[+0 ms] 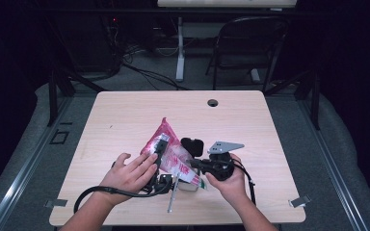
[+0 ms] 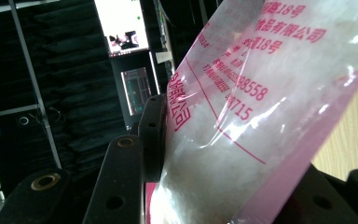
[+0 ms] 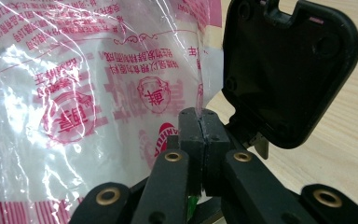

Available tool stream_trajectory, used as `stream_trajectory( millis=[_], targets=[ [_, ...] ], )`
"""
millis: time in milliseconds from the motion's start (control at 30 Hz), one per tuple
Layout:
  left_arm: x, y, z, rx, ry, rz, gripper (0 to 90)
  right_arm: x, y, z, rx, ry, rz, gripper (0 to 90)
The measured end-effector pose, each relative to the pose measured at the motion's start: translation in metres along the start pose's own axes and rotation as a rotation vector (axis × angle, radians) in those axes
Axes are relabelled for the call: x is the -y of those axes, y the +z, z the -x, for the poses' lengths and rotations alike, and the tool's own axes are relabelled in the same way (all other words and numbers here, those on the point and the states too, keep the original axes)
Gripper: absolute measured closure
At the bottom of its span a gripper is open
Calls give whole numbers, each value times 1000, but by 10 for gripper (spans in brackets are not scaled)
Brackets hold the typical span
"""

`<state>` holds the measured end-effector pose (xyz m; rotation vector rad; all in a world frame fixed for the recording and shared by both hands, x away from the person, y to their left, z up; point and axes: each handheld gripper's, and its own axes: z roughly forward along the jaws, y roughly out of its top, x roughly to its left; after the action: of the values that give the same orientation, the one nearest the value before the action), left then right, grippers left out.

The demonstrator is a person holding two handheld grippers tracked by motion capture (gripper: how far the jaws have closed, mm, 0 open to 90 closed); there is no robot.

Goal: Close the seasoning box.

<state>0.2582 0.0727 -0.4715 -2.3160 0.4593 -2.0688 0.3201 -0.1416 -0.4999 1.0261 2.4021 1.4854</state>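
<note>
A clear plastic bag [image 1: 172, 151] with pink print and a white filling lies on the near middle of the wooden table [image 1: 125, 115], its pink corner pointing to the far side. The left gripper [image 1: 160, 149] lies across the bag's left side under the person's left hand [image 1: 130, 173]. In the left gripper view the bag [image 2: 261, 116] sits between the two black jaws, and one jaw presses against its side, so this gripper is grasping the bag. The right gripper [image 1: 192, 163], held in the right hand [image 1: 229, 180], points left at the bag's near right edge. In the right gripper view its jaws are clenched tight together on the thin edge of the bag [image 3: 98, 93]. A flat black square part [image 3: 284, 70] stands just right of the jaws.
</note>
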Motion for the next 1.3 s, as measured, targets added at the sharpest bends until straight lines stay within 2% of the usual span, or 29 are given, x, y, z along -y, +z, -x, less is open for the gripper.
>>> stream_trajectory(
  millis=[67,367,433,533,767,867,933,1067,1100,1133,1200,1300],
  targets=[
    [0,0,0,-11,-1,5,647,0,0,0,-2,3,6,898],
    [3,-1,2,1,-1,1,650,-1,-2,0,-1,1,9,899],
    [4,-1,5,-2,-13,5,651,-1,-1,0,0,0,9,899],
    [6,-1,9,15,-28,-2,652,0,0,-1,3,-2,4,899],
    [9,-1,13,16,-32,-2,654,-1,1,-1,3,-8,3,899],
    [9,-1,15,25,-54,-7,655,0,1,-1,4,-7,5,900],
    [9,-1,15,21,-39,-8,654,-1,1,-1,5,-9,5,900],
    [9,-1,14,14,-35,-2,653,-1,1,-1,5,-7,8,899],
    [9,-1,15,25,-53,-10,653,-1,1,-1,5,-8,8,899],
    [9,0,15,14,-43,-6,653,-1,1,-1,6,-7,8,900],
    [9,0,16,29,-51,-11,653,-1,2,-1,6,-8,7,900],
    [10,0,18,28,-54,-13,654,-1,2,-1,4,-9,2,900]
  ],
)
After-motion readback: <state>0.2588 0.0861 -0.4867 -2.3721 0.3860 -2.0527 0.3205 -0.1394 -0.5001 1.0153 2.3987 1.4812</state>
